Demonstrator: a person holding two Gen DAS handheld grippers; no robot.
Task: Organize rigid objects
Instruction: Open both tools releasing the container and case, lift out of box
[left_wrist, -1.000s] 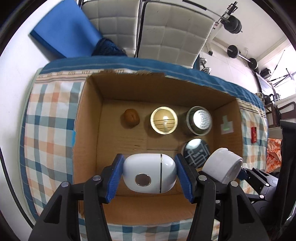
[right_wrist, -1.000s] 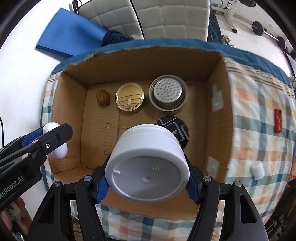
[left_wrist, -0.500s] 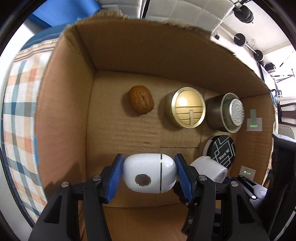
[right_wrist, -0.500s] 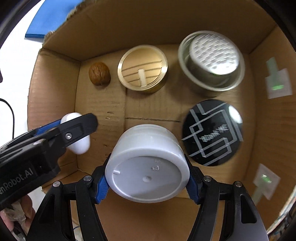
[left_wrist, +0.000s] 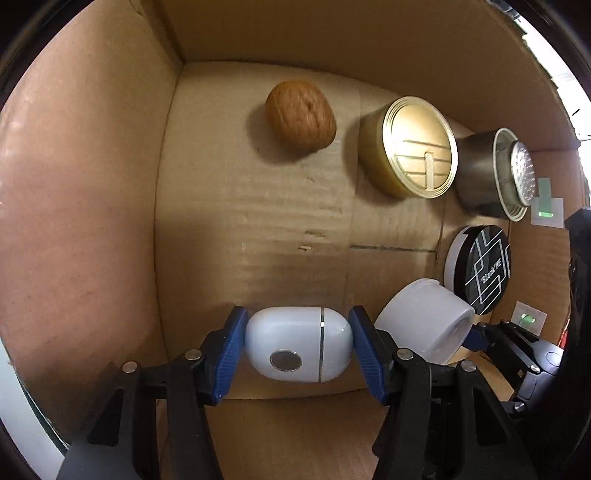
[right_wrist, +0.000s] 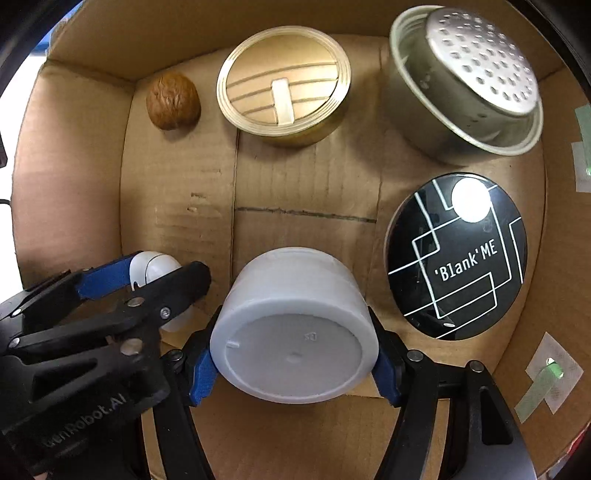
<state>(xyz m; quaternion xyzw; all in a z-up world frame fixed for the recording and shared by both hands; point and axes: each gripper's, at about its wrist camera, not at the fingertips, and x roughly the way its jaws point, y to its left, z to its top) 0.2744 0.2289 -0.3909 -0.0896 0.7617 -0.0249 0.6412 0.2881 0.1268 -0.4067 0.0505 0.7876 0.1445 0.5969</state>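
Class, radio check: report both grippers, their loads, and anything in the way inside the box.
Left gripper shut on white capsule case. Right gripper shut on white jar. Both low in cardboard box. Black-lidded tin close beside jar.

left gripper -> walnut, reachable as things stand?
Probably not to grasp: the left gripper is shut on the white case. The box floor up to the walnut looks unobstructed.

Place: cannot tell the room; both views look only inside a brown cardboard box (right_wrist: 177, 192).
Signs: small household things, a brown walnut (right_wrist: 173, 100) and a round gold tin (right_wrist: 282, 85).
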